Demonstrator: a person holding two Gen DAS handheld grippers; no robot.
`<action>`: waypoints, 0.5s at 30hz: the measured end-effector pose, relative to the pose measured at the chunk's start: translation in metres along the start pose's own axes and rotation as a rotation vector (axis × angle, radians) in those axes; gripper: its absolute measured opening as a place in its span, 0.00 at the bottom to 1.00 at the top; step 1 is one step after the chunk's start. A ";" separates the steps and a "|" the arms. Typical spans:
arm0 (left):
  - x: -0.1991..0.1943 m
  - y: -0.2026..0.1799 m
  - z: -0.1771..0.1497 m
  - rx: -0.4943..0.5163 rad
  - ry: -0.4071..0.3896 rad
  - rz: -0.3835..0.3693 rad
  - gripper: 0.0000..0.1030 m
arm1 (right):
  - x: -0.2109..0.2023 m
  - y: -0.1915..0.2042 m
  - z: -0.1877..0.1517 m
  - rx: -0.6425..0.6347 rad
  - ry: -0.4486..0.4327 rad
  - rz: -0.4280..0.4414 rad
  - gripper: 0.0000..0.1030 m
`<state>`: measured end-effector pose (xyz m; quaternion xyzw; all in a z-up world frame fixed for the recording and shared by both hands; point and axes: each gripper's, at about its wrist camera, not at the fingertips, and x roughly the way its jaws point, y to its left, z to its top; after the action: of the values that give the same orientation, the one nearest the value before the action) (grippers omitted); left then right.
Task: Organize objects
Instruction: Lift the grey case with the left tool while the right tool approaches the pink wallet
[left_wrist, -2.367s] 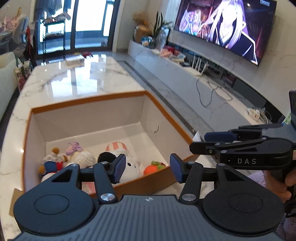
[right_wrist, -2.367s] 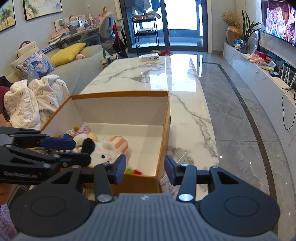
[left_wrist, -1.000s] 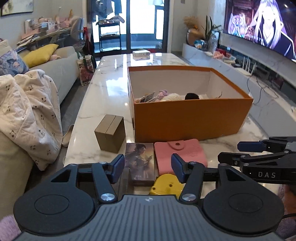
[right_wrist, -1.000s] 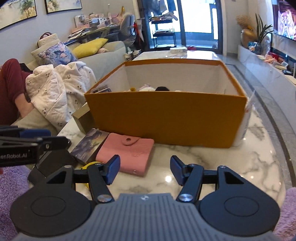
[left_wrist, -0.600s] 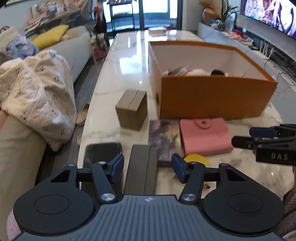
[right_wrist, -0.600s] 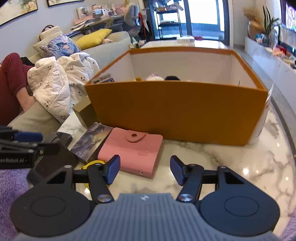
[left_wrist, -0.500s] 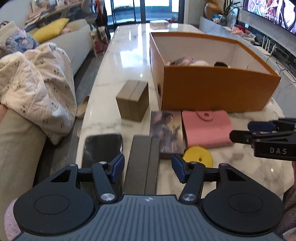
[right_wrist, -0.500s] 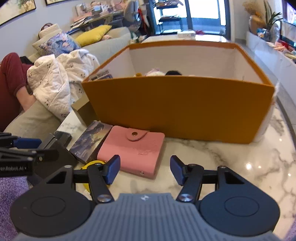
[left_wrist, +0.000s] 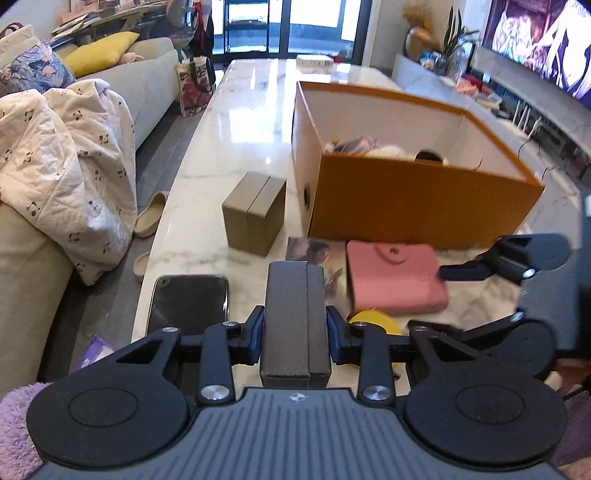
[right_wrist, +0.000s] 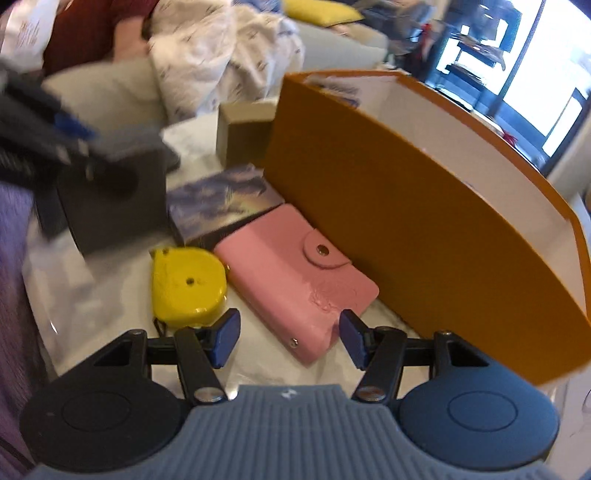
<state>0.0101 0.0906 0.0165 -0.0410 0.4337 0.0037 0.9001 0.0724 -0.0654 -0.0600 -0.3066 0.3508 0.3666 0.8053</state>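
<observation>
The left tongs (left_wrist: 294, 329) are pinching a dark grey case (left_wrist: 294, 317) by its long sides, near the end closest to the person; from where I stand I can't tell whether it has left the desk (left_wrist: 236, 122) or rests on it. The case runs lengthwise straight away from the holder, its far end aimed at the illustrated book (left_wrist: 320, 258) and, beyond that, the near wall of the orange box (left_wrist: 417, 199). A seam splits it along that same long line, so it looks like two halves.

My worry is that seam: squeezed across it, the halves may shift or spring apart when carried. And gripped so far back, the long front could droop and clip the box wall on the way in.

The right tongs (right_wrist: 286, 339) are spread with nothing between them, hovering low over the near corner of the pink wallet (right_wrist: 295, 280), which lies just beside the box. The yellow tape measure (right_wrist: 186, 286) sits touching or nearly touching the wallet's left edge, so a careless close could nudge it or catch both. The two tools are near each other and may collide. A black phone (left_wrist: 188, 301) and a tan box (left_wrist: 255, 214) lie to the left
</observation>
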 end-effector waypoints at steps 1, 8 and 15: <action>-0.001 0.000 0.001 -0.004 -0.008 -0.006 0.37 | 0.002 0.001 0.001 -0.034 -0.001 -0.005 0.60; -0.003 0.001 0.007 -0.035 -0.055 -0.047 0.37 | 0.013 -0.003 0.012 -0.191 0.032 0.037 0.63; 0.000 0.003 0.009 -0.063 -0.062 -0.062 0.37 | 0.020 -0.017 0.017 -0.097 0.045 0.104 0.70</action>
<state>0.0173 0.0943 0.0219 -0.0828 0.4038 -0.0093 0.9111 0.1013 -0.0542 -0.0624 -0.3349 0.3660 0.4177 0.7612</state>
